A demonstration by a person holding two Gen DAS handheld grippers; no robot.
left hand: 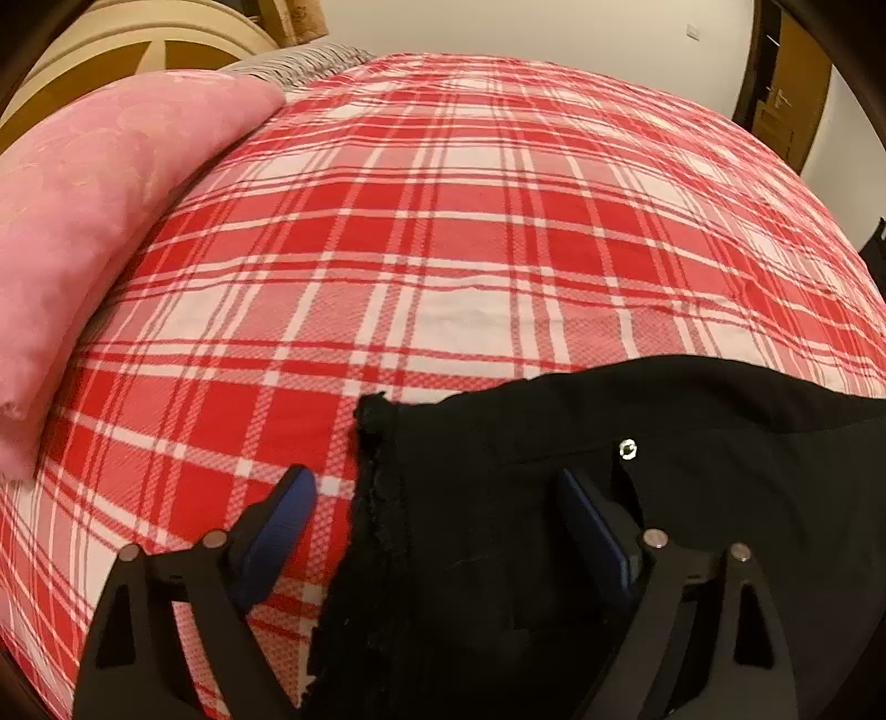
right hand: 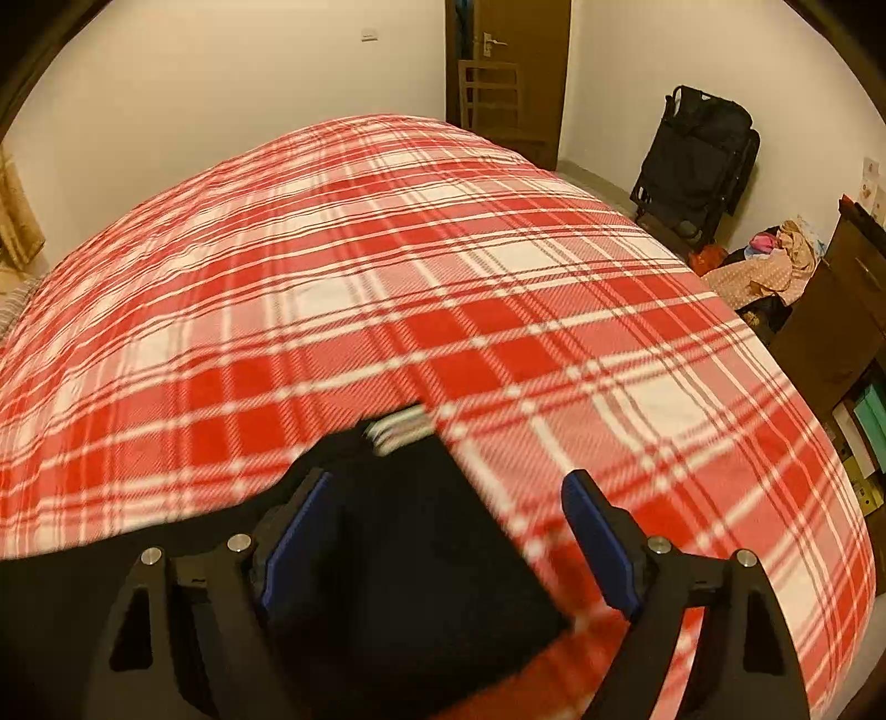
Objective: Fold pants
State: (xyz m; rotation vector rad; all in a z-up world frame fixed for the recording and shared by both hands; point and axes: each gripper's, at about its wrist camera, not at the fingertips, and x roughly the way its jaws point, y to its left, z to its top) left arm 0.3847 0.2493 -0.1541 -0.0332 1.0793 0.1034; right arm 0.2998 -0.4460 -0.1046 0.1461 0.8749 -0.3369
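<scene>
Black pants (left hand: 498,554) lie on a red and white plaid bed cover (left hand: 443,221). In the left wrist view a frayed edge of the pants runs down between my fingers, and a small metal rivet (left hand: 627,448) shows on the cloth. My left gripper (left hand: 437,498) is open and straddles that edge, its left pad over the cover and its right pad over the black cloth. In the right wrist view the black pants (right hand: 415,554) end at a striped label (right hand: 398,426). My right gripper (right hand: 448,504) is open over this end, with its right pad above the plaid cover (right hand: 387,249).
A pink pillow (left hand: 83,221) lies along the bed's left side, below a cream headboard (left hand: 138,33). Beyond the bed's right edge are a black folded bag (right hand: 698,160), a pile of clothes (right hand: 769,266), a dark cabinet (right hand: 830,321) and a wooden door (right hand: 515,66).
</scene>
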